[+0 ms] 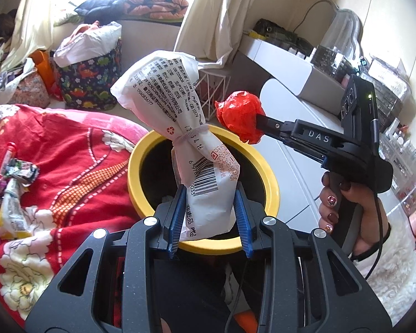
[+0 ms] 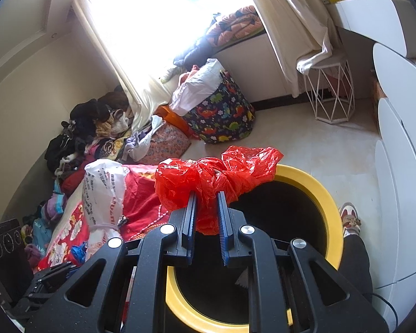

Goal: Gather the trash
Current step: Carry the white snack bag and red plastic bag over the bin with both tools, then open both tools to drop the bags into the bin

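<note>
Blue-padded fingers on the left gripper are clamped on the lower end of a white printed bag, tied off with a band at its neck. Its long axis stands nearly upright, leaning toward the upper left of the left wrist view, and its bottom hangs right over the dark mouth of the yellow-rimmed bin. Lovely position!

Over on the other side, the right gripper has its jaws pinched tight on a crumpled red plastic bag. In the right wrist view that wad sits at centre frame, spilling across the far rim of the bin, with the opening below and nearer than the fingertips. From the left camera, the red bundle hovers above the rim at upper right, the person's hand wrapped round the handle.

So both pieces of trash are high over the bin, and for each the opening lies straight below. I'd say the left hand's bag is the better centred; the red one looks closer to the rim. More wrappers wait on the red quilt at far left.
</note>
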Available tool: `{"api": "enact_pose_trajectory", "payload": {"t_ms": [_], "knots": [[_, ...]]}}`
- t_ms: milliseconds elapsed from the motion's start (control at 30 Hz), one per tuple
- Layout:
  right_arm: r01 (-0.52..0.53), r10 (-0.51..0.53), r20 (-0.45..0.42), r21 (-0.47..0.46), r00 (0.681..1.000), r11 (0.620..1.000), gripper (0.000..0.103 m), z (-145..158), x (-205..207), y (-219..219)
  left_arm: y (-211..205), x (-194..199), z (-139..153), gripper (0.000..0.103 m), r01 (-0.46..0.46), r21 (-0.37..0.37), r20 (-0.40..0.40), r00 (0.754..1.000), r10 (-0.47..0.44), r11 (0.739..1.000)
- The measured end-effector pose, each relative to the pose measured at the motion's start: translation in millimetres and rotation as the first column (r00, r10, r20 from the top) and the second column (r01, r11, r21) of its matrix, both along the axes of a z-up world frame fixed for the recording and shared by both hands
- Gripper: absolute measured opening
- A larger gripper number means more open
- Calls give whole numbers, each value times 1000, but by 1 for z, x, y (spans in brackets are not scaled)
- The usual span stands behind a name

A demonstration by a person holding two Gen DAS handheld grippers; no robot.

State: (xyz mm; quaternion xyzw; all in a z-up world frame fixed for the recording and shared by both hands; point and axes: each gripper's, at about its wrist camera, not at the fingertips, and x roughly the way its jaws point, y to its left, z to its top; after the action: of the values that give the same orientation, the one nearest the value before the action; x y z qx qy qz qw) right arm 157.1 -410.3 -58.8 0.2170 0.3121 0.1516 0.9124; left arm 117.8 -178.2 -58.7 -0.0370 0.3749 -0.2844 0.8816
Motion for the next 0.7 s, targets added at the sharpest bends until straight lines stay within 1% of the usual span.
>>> {"api": "enact_pose_trajectory", "payload": {"t_ms": [267, 433, 467, 533, 567, 600, 667, 700], "knots": [[16, -15, -48, 19, 999, 1000, 14, -14, 5, -9, -20, 10, -16, 27, 27, 40, -27, 999, -26, 999], [17, -16, -70, 26, 997, 1000, 14, -20, 6, -12, -25, 18, -25, 28, 24, 53, -47, 999, -22, 998], [19, -17, -74, 28, 997, 999, 16, -21, 7, -13, -25, 20, -27, 28, 22, 54, -52, 998, -19, 998], [22, -20, -81, 32, 997, 999, 17, -22, 7, -13, -24, 22, -29, 28, 16, 55, -57, 998, -13, 998], [19, -15, -89, 41, 996, 999, 18, -24, 8, -14, -24, 23, -29, 29, 12, 57, -59, 998, -9, 998], [18, -14, -96, 46, 995, 999, 23, -25, 10, -15, -24, 24, -30, 30, 9, 58, -60, 998, -6, 998], [36, -31, -108, 52, 994, 998, 55, -27, 10, -17, -24, 25, -29, 44, -2, 61, -52, 999, 5, 998], [47, -41, -109, 53, 993, 997, 57, -27, 10, -18, -22, 25, -27, 66, -19, 60, -45, 999, 22, 998]]}}
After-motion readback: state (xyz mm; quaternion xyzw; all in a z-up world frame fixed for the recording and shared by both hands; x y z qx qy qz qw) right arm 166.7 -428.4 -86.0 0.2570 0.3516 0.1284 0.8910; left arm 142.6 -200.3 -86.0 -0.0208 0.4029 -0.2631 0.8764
